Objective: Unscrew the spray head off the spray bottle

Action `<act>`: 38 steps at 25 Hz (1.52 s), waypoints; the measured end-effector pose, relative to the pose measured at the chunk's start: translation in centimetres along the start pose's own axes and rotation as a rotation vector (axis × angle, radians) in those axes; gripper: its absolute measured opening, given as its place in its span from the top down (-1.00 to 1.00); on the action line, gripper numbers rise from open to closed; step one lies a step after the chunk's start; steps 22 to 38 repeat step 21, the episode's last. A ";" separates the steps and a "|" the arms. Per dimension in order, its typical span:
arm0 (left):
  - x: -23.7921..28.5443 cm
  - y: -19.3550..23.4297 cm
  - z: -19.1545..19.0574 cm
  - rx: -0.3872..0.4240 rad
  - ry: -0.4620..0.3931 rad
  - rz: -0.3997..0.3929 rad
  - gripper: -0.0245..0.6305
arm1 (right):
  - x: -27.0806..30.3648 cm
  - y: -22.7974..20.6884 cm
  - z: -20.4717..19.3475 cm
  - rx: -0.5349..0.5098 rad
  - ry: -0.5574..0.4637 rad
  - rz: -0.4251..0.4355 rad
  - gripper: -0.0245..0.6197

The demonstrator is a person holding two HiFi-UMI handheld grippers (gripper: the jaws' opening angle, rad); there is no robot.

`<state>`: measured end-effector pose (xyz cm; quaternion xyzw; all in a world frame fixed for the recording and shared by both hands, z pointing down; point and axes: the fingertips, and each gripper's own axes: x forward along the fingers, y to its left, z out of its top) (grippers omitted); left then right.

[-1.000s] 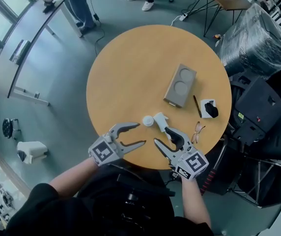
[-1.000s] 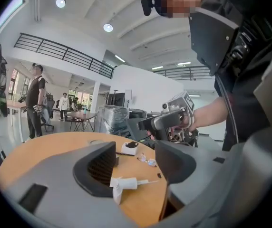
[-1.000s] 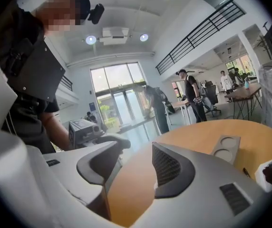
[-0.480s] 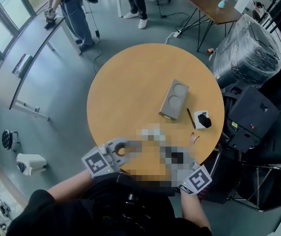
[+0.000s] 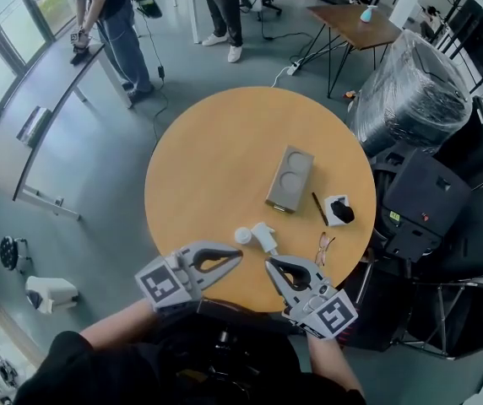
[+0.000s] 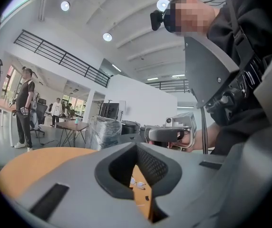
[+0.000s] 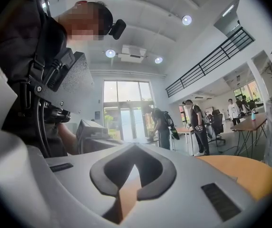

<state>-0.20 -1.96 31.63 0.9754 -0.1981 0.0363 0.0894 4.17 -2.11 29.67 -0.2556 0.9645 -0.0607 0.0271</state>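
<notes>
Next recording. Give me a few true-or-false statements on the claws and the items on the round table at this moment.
1. The left claw and right claw are both shut. True.
2. The white spray bottle lies on the table, just beyond the claw tips. True.
3. The right claw grips the spray bottle. False: both claws are empty.
4. The glasses lie on the grey box. False: the glasses lie on the table near the right claw, apart from the grey box.
</notes>
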 end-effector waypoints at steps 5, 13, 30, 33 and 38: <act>0.1 -0.8 0.0 0.030 0.005 -0.006 0.85 | -0.3 0.7 -0.1 -0.010 0.004 -0.004 0.91; 0.1 -1.9 -0.2 0.030 0.003 -0.022 0.85 | -0.4 1.6 0.1 -0.006 -0.012 0.009 0.91; 0.0 -2.0 -0.7 0.038 0.010 -0.022 0.85 | -0.4 2.0 -0.7 0.002 0.012 0.019 0.91; 0.0 -2.0 -0.7 0.038 0.010 -0.022 0.85 | -0.4 2.0 -0.7 0.002 0.012 0.019 0.91; 0.0 -2.0 -0.7 0.038 0.010 -0.022 0.85 | -0.4 2.0 -0.7 0.002 0.012 0.019 0.91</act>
